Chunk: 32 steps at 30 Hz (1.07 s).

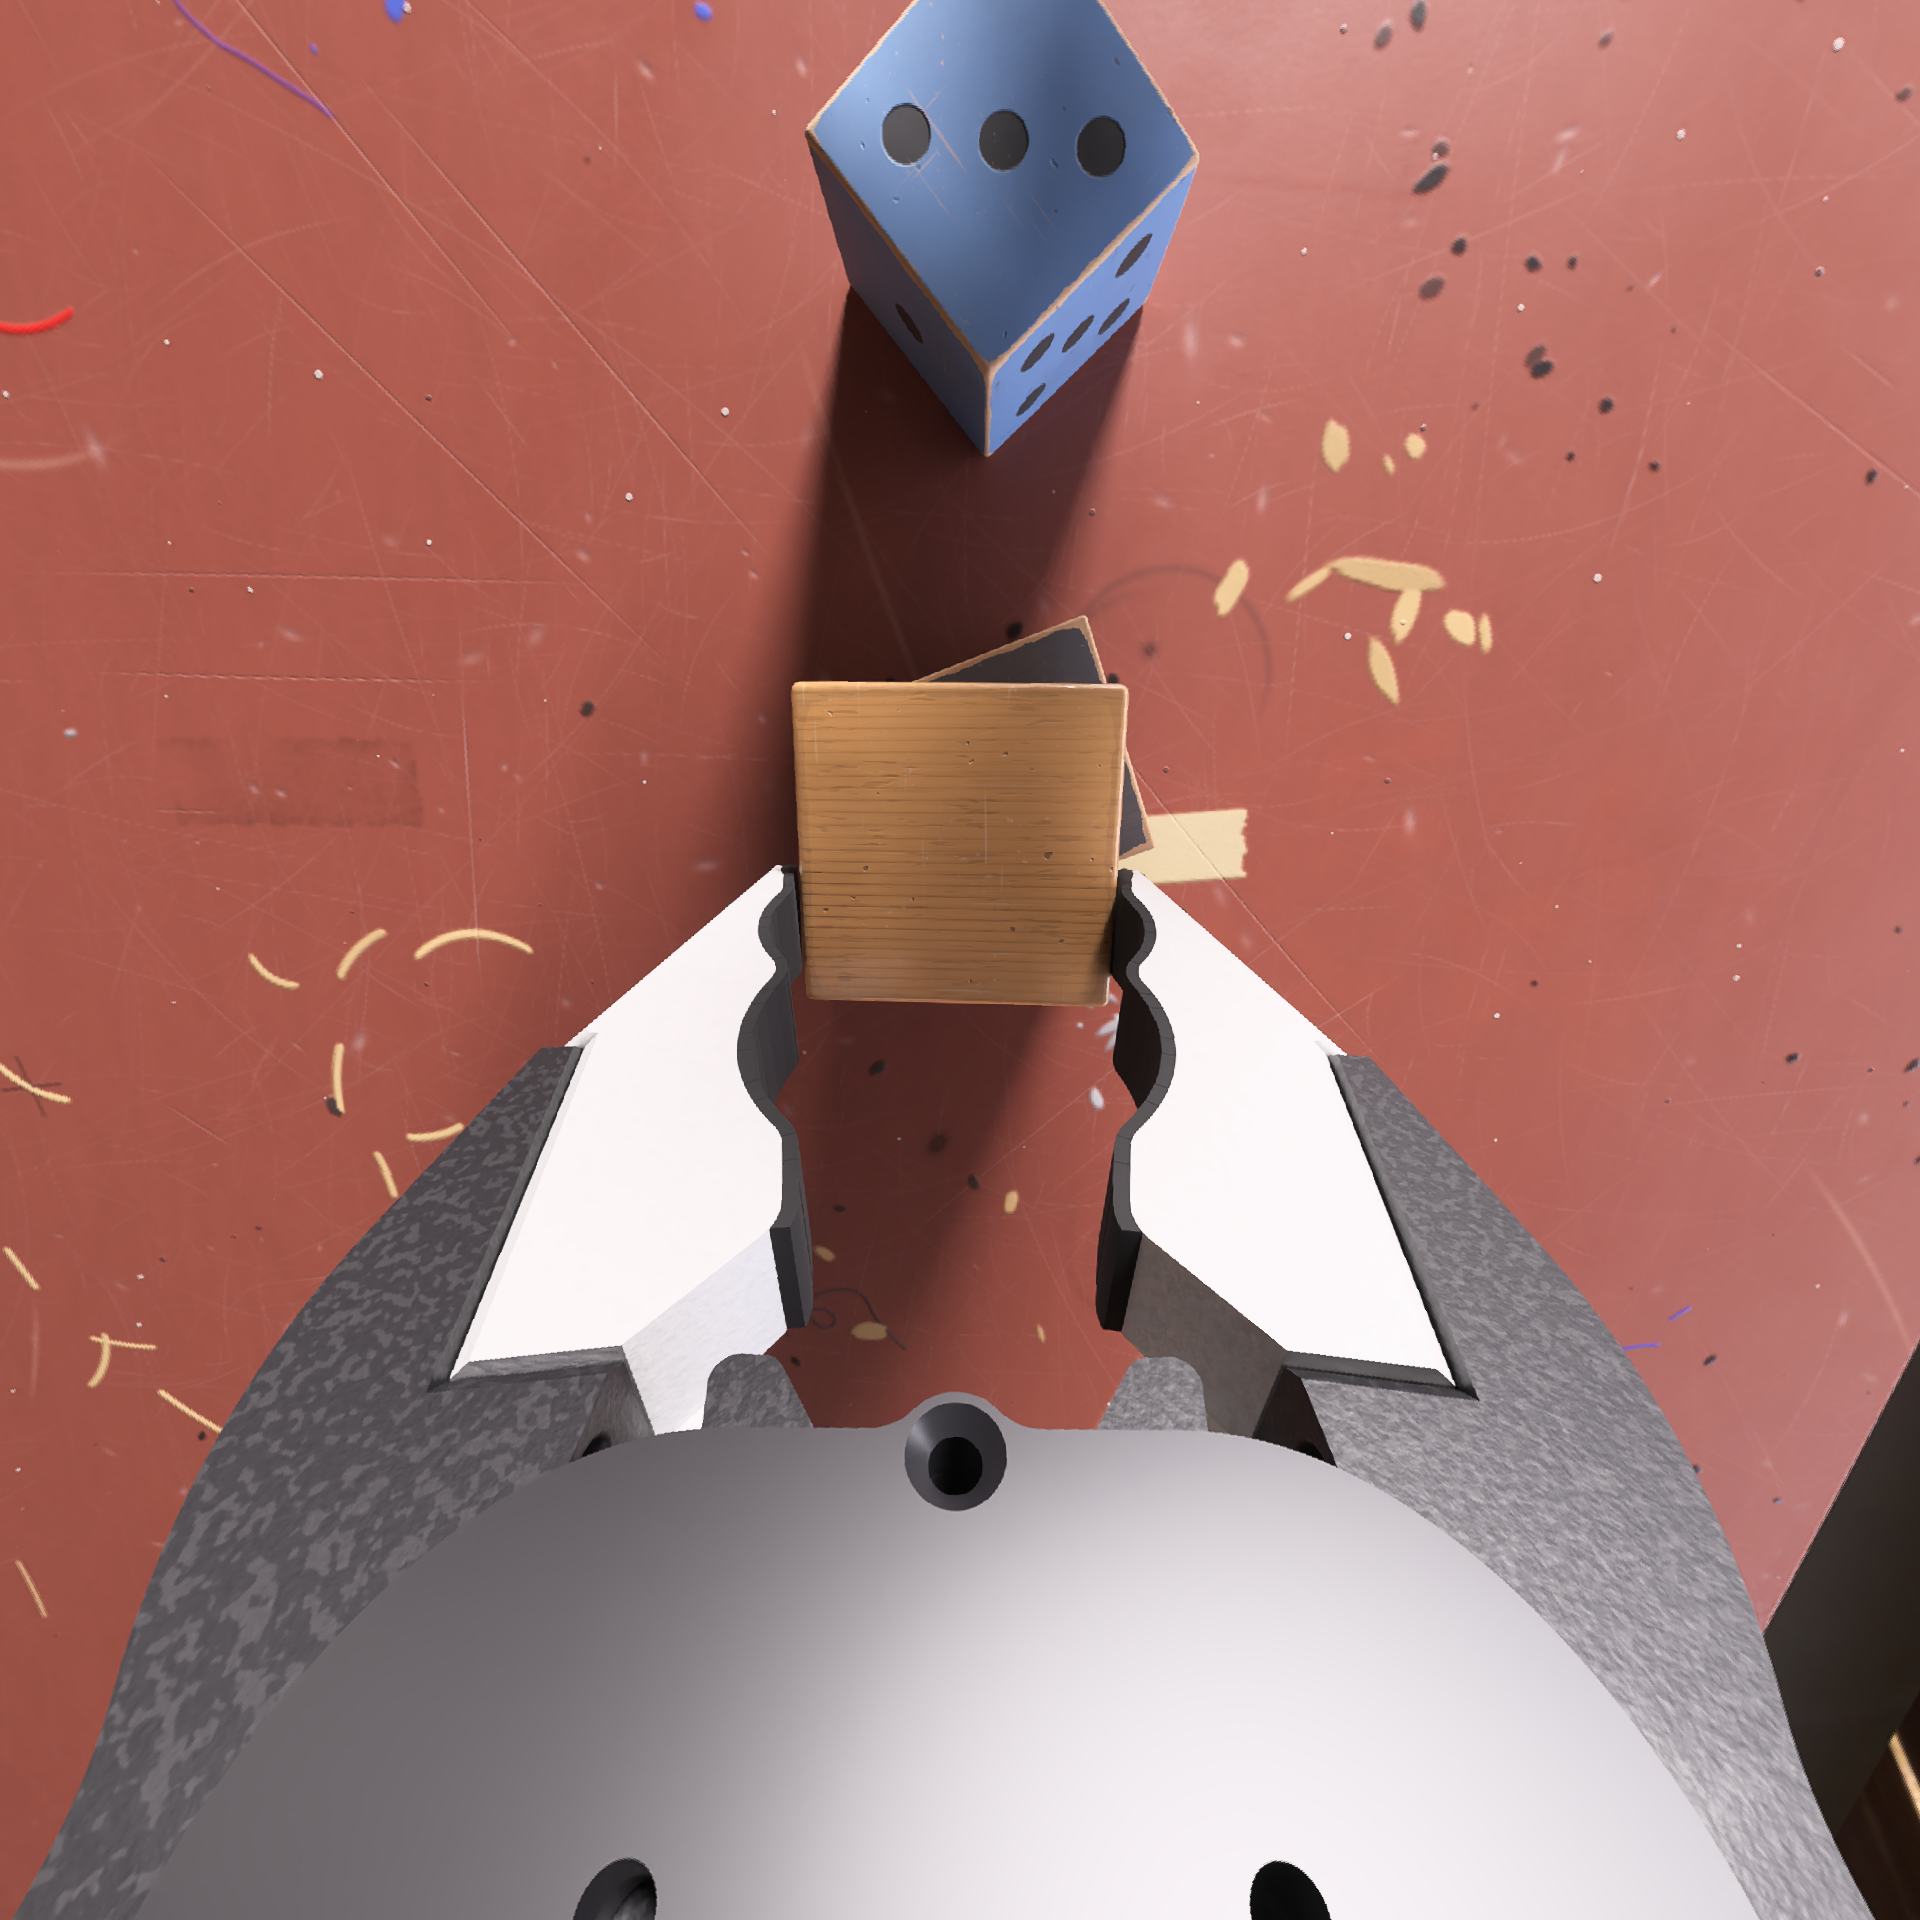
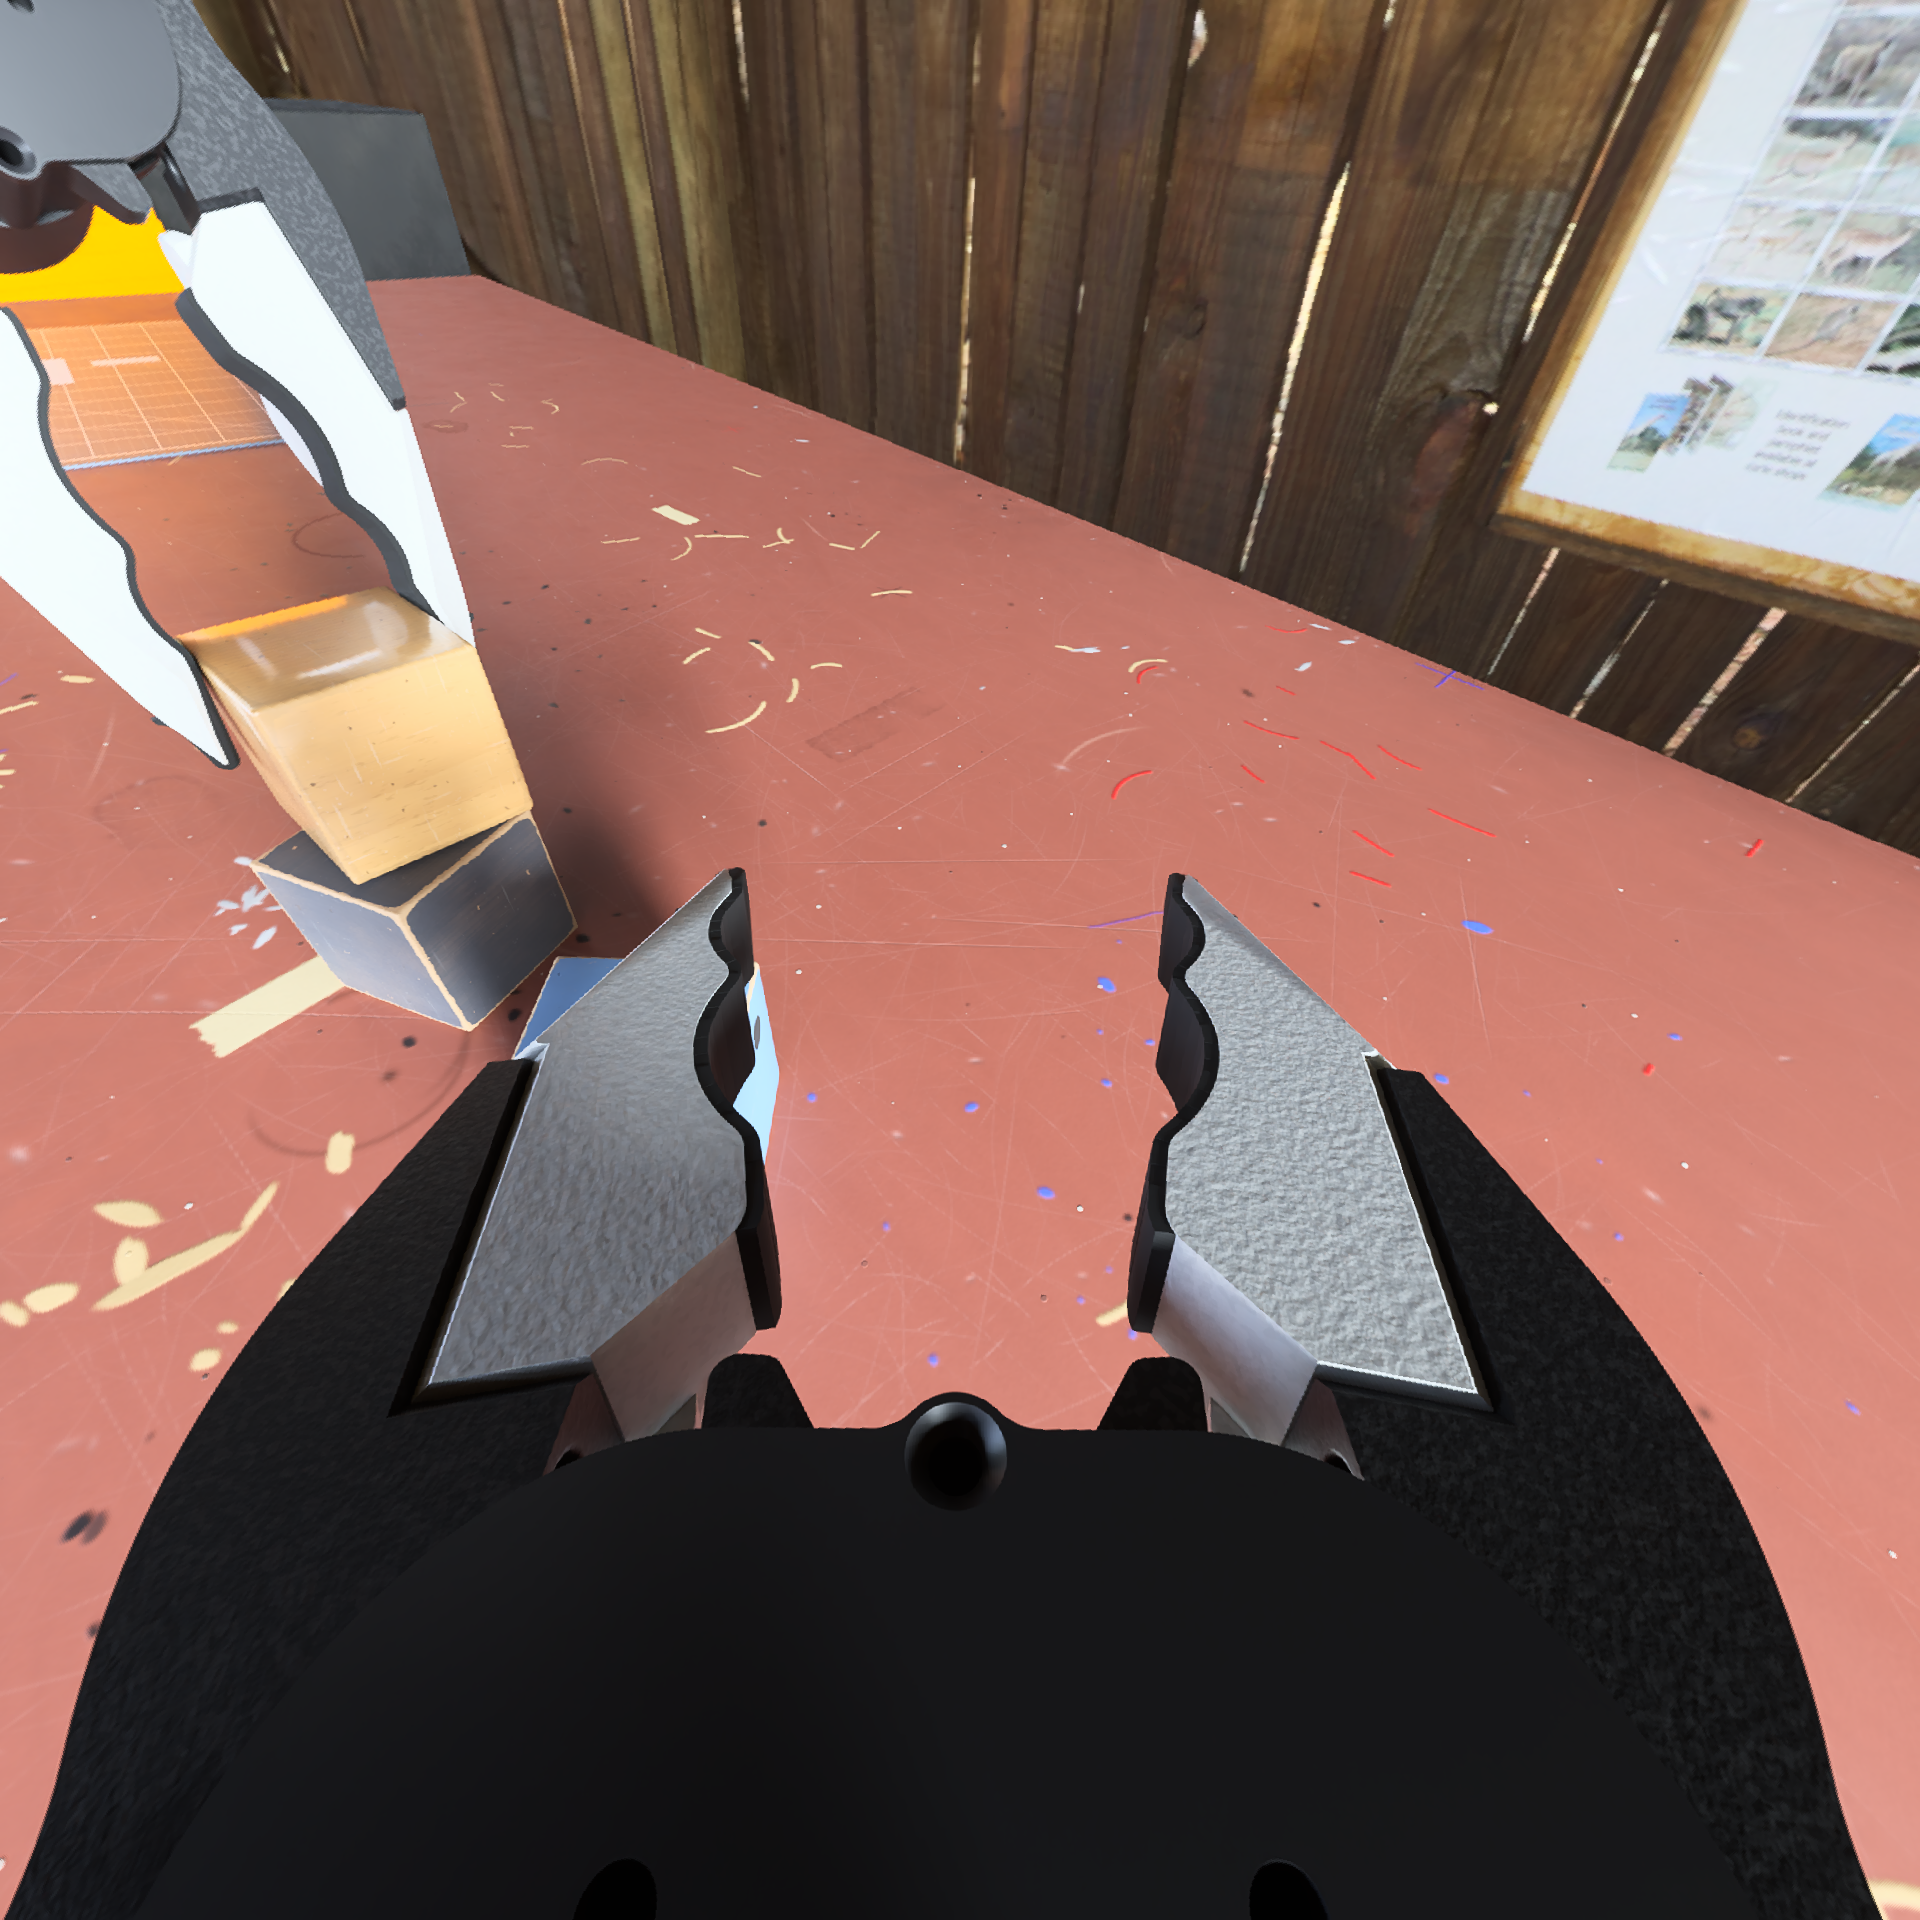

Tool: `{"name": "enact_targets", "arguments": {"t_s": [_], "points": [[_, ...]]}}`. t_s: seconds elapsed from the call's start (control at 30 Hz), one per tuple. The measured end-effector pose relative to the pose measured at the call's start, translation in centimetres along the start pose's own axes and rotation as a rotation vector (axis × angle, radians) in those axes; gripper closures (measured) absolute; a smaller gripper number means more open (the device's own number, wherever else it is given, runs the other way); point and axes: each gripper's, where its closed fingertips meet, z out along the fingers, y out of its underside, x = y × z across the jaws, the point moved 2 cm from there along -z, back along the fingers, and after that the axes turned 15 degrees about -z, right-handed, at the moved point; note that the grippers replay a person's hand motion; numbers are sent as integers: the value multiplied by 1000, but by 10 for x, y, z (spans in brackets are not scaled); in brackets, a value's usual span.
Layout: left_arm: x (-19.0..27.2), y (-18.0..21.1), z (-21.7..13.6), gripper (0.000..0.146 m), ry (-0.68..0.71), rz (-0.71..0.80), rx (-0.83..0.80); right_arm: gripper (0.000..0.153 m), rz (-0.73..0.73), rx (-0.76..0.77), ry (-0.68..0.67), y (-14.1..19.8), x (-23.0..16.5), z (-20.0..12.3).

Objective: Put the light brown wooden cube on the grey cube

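Observation:
My left gripper [image 1: 956, 894] is shut on the light brown wooden cube [image 1: 956, 842], its fingertips against the cube's two sides. The wooden cube sits tilted on top of the dark grey cube [image 1: 1049, 657], which mostly hides under it. In the right wrist view the wooden cube [image 2: 364, 727] rests on the grey cube [image 2: 436, 925], with the left gripper [image 2: 322, 686] around it from above. My right gripper [image 2: 956, 894] is open and empty, low over the red table to the right of the stack.
A blue die [image 1: 1003, 208] with dark pips stands beyond the stack; it shows as a blue corner [image 2: 566, 997] behind my right gripper's left finger. The red tabletop [image 2: 1039, 727] is scratched and flecked. A wooden plank wall [image 2: 1039, 260] and a framed poster [image 2: 1766, 291] are behind.

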Motion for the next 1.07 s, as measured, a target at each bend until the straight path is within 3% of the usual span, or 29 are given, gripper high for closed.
{"name": "enact_targets", "arguments": {"t_s": [0.73, 0.87, 1.07], "points": [[8, 0, 0, 86, 17, 21, 25, 73, 7, 0, -4, 1, 0, -1], [8, 1, -10, 68, 6, 4, 72, 72, 18, -2, -14, 2, -1, 0], [8, 7, -12, 67, -9, -5, 124, 72, 22, -11, -12, 4, -1, 1]]}}
